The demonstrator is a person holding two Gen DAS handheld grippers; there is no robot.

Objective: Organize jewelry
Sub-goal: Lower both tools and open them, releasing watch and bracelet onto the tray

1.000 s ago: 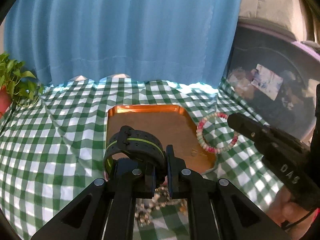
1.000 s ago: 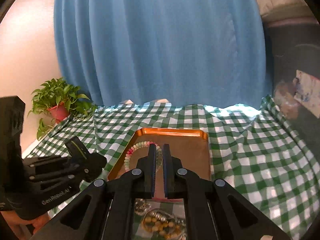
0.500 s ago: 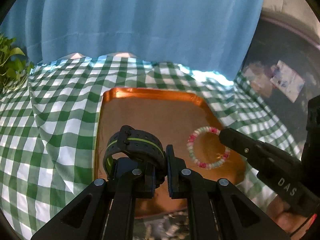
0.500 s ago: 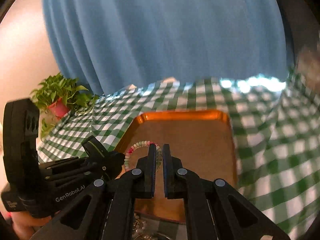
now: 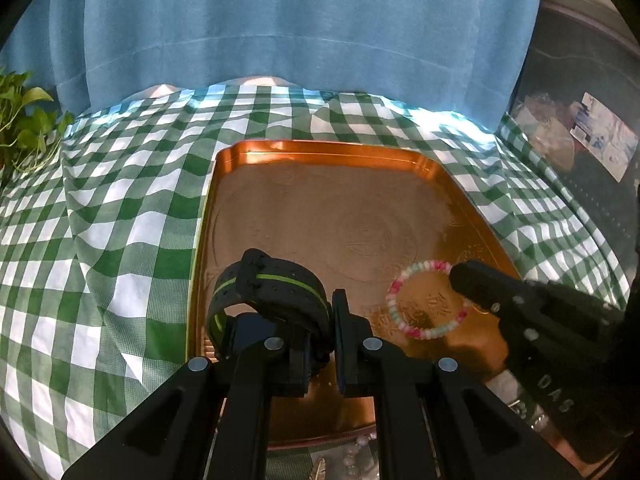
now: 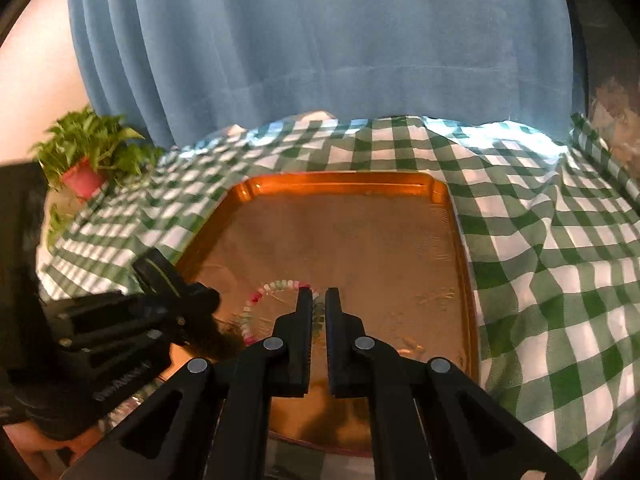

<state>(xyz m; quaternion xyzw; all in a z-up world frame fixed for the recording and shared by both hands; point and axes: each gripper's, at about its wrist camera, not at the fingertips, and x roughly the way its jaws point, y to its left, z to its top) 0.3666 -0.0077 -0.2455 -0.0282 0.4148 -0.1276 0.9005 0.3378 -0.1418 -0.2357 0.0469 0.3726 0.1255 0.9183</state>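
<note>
My left gripper [image 5: 320, 312] is shut on a black watch band with a green stripe [image 5: 268, 288] and holds it over the near left part of the copper tray [image 5: 320, 148]. My right gripper [image 6: 319, 300] is shut on a pink, white and green bead bracelet [image 6: 256, 304] and holds it low over the tray [image 6: 340, 180]. The bracelet [image 5: 424, 300] and the right gripper also show in the left wrist view, over the tray's near right part. The left gripper with the band [image 6: 160, 276] shows at the left of the right wrist view.
A green and white checked cloth [image 5: 120, 220] covers the table. A potted plant [image 6: 86, 152] stands at the far left. A blue curtain [image 6: 320, 48] hangs behind. More beaded jewelry [image 5: 356, 456] lies on the cloth in front of the tray. Dark clutter [image 5: 580, 140] sits at the right.
Both grippers have moved forward over the tray, each still holding its piece. The bracelet went from beside the tray's right edge to low over its inside. The tray looks closer and larger.
</note>
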